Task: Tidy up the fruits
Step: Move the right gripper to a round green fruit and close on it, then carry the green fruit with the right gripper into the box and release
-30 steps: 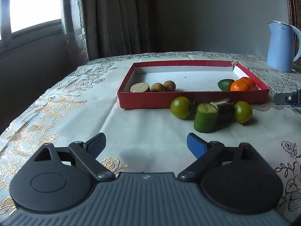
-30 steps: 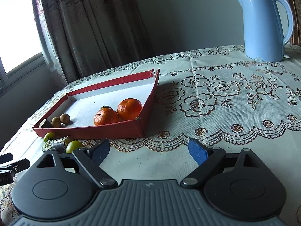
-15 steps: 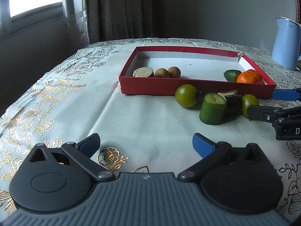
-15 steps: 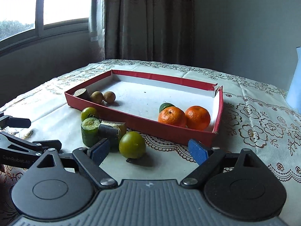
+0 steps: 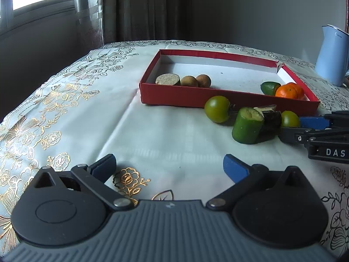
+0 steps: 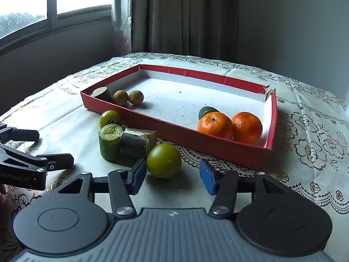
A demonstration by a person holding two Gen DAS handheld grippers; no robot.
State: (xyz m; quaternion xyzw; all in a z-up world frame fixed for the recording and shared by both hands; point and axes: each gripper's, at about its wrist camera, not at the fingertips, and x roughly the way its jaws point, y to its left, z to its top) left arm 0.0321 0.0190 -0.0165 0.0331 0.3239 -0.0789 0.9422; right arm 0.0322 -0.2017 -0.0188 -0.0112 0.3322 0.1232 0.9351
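Note:
A red box (image 6: pixel 174 132) on the tablecloth holds two oranges (image 6: pixel 214 124), a small green fruit (image 6: pixel 207 110), two brown longans (image 6: pixel 120 97) and a cut brown piece (image 6: pixel 102 92). In front of it lie a green round fruit (image 6: pixel 110 119), a green cut chunk (image 6: pixel 110 142), a dark cut piece (image 6: pixel 136 142) and a second green round fruit (image 6: pixel 164 160). My right gripper (image 6: pixel 172 175) is closing with that nearest fruit between its jaws; the right pad stands clear of it. My left gripper (image 5: pixel 169 163) is open over bare cloth, nothing between its fingers.
A light blue kettle (image 5: pixel 331 54) stands at the back right of the table. The patterned tablecloth (image 5: pixel 65 113) drops off at the left edge, below a window and curtain. In the right wrist view the left gripper (image 6: pixel 53 148) reaches in from the left, close to the cut chunk.
The right gripper swung left from the box corner to the loose fruits and its jaws narrowed around the nearest green fruit. It came into the left wrist view from the right.

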